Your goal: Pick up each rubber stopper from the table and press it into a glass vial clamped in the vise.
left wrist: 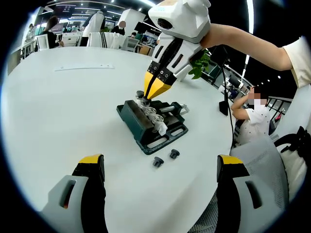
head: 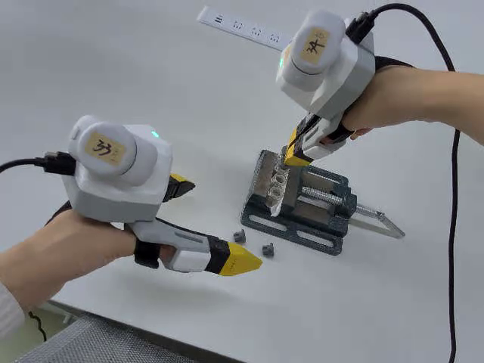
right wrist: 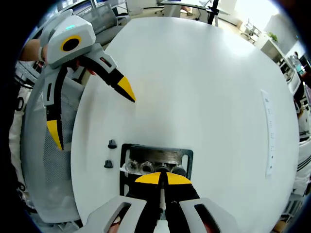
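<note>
there: closed right gripper (head: 292,159) at vials (head: 277,186)

The right gripper's (right wrist: 161,178) closed yellow tips cover the middle of the vials (right wrist: 146,167) in the vise (right wrist: 154,151) — whether anything sits between the tips cannot be told. In the head view the vials are too small to tell which carry stoppers, and one end of the power strip (head: 242,28) runs behind that gripper.
</note>
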A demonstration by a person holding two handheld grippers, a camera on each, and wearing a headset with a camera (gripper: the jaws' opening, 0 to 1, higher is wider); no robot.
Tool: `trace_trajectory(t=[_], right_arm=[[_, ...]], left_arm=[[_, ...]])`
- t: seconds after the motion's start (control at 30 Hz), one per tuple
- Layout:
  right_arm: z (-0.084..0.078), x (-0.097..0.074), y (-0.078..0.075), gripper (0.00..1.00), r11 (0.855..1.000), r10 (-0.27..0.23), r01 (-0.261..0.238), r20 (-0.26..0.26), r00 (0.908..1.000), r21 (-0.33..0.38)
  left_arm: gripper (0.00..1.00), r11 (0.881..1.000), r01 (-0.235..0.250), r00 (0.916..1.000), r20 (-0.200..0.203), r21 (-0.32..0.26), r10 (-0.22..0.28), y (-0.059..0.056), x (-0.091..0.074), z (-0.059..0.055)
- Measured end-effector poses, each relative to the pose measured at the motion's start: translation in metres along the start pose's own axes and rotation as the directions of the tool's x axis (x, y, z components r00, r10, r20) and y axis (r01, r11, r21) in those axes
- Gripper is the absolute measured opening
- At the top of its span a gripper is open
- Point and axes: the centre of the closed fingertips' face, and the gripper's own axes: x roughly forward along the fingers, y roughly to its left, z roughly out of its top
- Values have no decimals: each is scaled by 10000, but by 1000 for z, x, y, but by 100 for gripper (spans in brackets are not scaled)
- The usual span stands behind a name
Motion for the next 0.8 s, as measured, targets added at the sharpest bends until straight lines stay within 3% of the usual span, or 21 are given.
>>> trace_trajectory(t=[0.33,0.37,0.43,0.5,0.8], right_arm=[[1,1,-8,0,9995,-308,308,393,9988,10],[1,0,-12,3,9986,-530,529,498,9974,19],[-4,-1,-5,7,9995,-190,175,547,9983,278],[-6,-2,-3,10,9995,-184,169,609,9980,250],[-10,-7,9,31,9952,-261,97,1691,9852,970]], left_arm=[[96,9999,-95,9999,46,71,95,1,-4,6],[96,9999,-107,9999,60,70,106,1,-5,7],[96,9999,-116,9999,50,79,115,1,-5,7],[96,9999,-115,9999,33,113,114,1,-5,7],[96,9999,-85,10000,31,74,84,-2,-6,8]])
